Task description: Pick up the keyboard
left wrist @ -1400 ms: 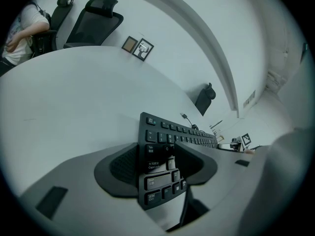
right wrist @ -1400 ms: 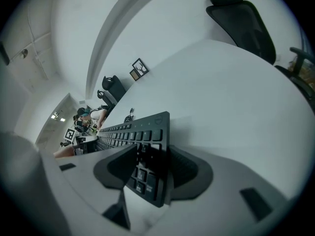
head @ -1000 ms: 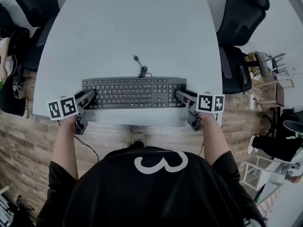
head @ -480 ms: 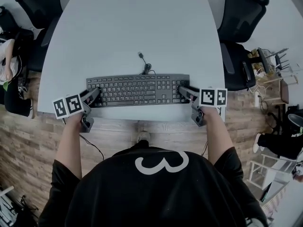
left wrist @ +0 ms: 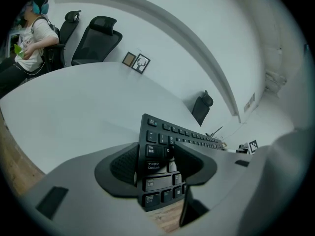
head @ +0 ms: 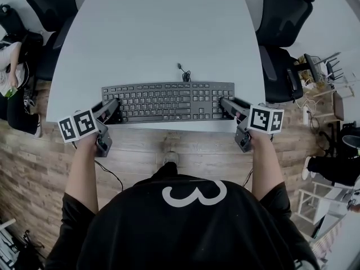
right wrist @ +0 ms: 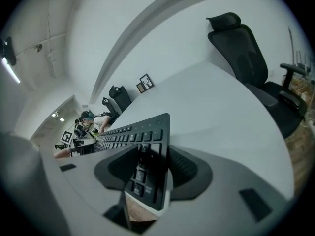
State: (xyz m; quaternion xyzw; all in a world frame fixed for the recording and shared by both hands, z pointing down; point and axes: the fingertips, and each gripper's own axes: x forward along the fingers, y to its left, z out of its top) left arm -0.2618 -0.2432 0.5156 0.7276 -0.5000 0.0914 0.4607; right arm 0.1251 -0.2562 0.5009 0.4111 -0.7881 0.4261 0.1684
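Keyboard [head: 169, 101] lies lengthwise along the near edge of the table [head: 157, 32], keys up, its cable [head: 184, 72] trailing a short way toward the table's middle. We hold it at both ends. The left gripper [head: 114, 110] comes in over the near left corner, and the left gripper view shows its jaws clamped on the keyboard's left end, with one pad [left wrist: 124, 162] against the outer edge by the Tab and Caps Lock keys and the other lying over the keys. The right gripper [head: 228, 106] takes the right end the same way: the right gripper view shows the end of the board wedged between the two pads [right wrist: 183, 167], jaws closed on it. In both gripper views wood floor [head: 169, 145] shows beneath the gripped ends, so these sit at or just past the table edge. We cannot tell whether the keyboard is clear of the tabletop. Black chairs [head: 287, 4] stand at the far corners. A seated person [left wrist: 32, 31] is at the far left.
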